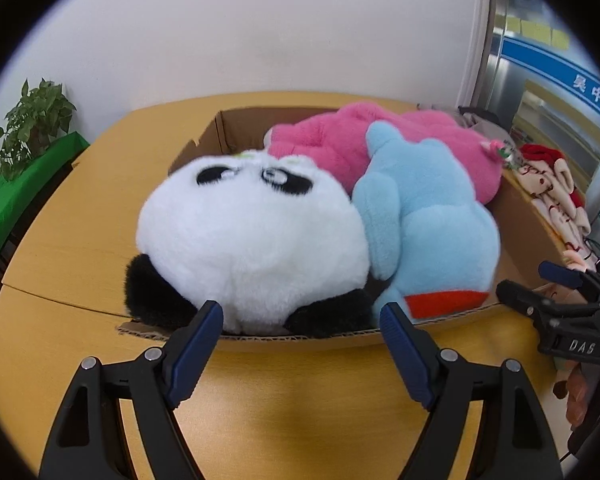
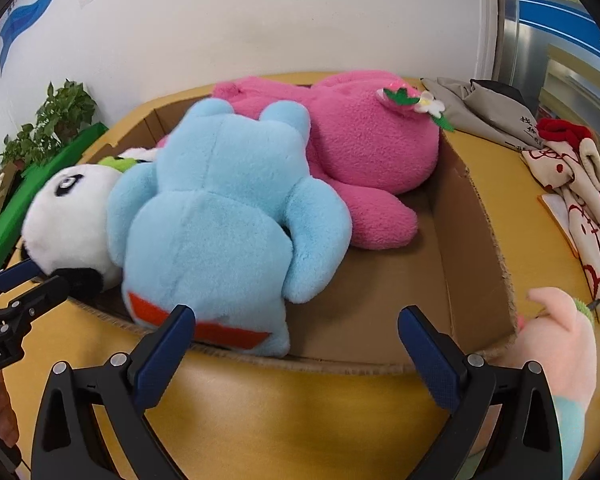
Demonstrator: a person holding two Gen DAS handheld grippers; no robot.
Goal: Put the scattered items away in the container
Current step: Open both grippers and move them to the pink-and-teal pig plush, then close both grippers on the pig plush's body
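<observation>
A shallow cardboard box (image 1: 300, 340) (image 2: 476, 240) on a wooden table holds three plush toys: a black-and-white panda (image 1: 252, 240) (image 2: 68, 216), a light blue one (image 1: 428, 220) (image 2: 220, 216) and a pink one (image 1: 340, 148) (image 2: 364, 148). My left gripper (image 1: 302, 314) is open and empty just before the box's near wall, in front of the panda. My right gripper (image 2: 296, 320) is open and empty at the near wall, by the blue toy; it also shows in the left wrist view (image 1: 532, 284). A pale pink plush (image 2: 556, 344) lies outside the box's right corner.
White-and-red printed cloth items (image 2: 580, 200) (image 1: 548, 188) and a grey bag (image 2: 484, 108) lie on the table right of the box. A potted plant (image 1: 32, 124) on a green-covered surface stands far left. A white wall is behind.
</observation>
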